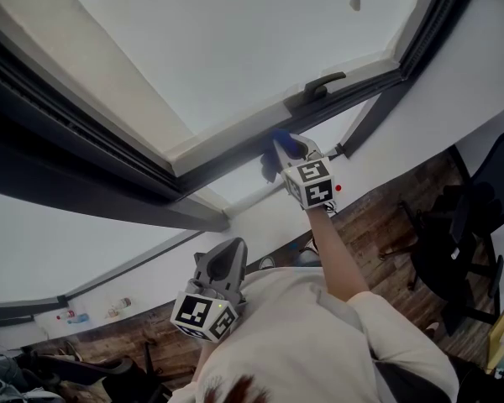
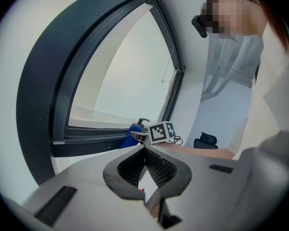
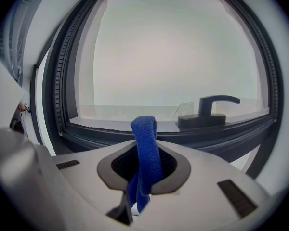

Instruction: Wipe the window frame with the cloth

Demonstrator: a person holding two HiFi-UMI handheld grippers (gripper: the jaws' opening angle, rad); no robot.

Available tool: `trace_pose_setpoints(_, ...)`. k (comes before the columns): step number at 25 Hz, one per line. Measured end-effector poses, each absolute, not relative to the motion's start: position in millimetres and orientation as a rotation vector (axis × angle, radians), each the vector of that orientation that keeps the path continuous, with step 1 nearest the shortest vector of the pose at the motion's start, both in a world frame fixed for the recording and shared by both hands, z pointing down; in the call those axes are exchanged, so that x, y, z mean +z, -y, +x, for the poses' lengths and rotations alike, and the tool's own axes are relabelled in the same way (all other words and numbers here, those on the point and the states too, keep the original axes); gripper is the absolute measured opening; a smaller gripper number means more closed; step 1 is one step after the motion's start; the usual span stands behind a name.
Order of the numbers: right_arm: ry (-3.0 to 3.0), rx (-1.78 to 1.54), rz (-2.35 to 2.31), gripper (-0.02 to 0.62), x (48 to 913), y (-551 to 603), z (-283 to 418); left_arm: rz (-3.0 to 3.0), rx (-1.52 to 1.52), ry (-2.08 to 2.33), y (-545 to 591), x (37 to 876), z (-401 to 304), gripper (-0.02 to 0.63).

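At the dark frame [image 1: 235, 159], the right gripper [image 1: 296, 151] reaches the lower rail by the handle [image 3: 209, 114]. Its jaws are clamped on the blue cloth [image 3: 145, 148], a strip lying along them with its folded end toward the rail. The left gripper [image 1: 223, 263] hangs lower, jaws together, empty.

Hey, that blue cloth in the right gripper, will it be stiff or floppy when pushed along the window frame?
Probably floppy: the cloth folds over itself and hangs limp from the right gripper. Its woven texture suggests light weight and some grip on the window frame, so it would likely bunch when pushed.
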State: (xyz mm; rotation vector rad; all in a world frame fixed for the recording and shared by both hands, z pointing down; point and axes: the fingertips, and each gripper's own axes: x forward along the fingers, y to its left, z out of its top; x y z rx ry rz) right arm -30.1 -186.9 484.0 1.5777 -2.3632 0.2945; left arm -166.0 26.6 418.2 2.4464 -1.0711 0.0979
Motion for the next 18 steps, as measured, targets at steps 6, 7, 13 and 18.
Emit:
trace_pose_setpoints(6,2.364,0.311,1.574,0.049,486,186,-27,2.446,0.104,1.062,-26,419,-161,0.009)
trace_pose_setpoints(7,2.366,0.309,1.575,0.049,486,186,-27,2.447,0.105,1.063,-25,419,-161,0.009)
trace_pose_setpoints(13,2.369,0.310,1.590,0.049,485,188,-20,2.437,0.102,1.077,-23,420,-160,0.009)
trace_pose_setpoints(18,2.367,0.319,1.596,0.049,486,190,-14,2.435,0.101,1.085,-21,420,-158,0.009)
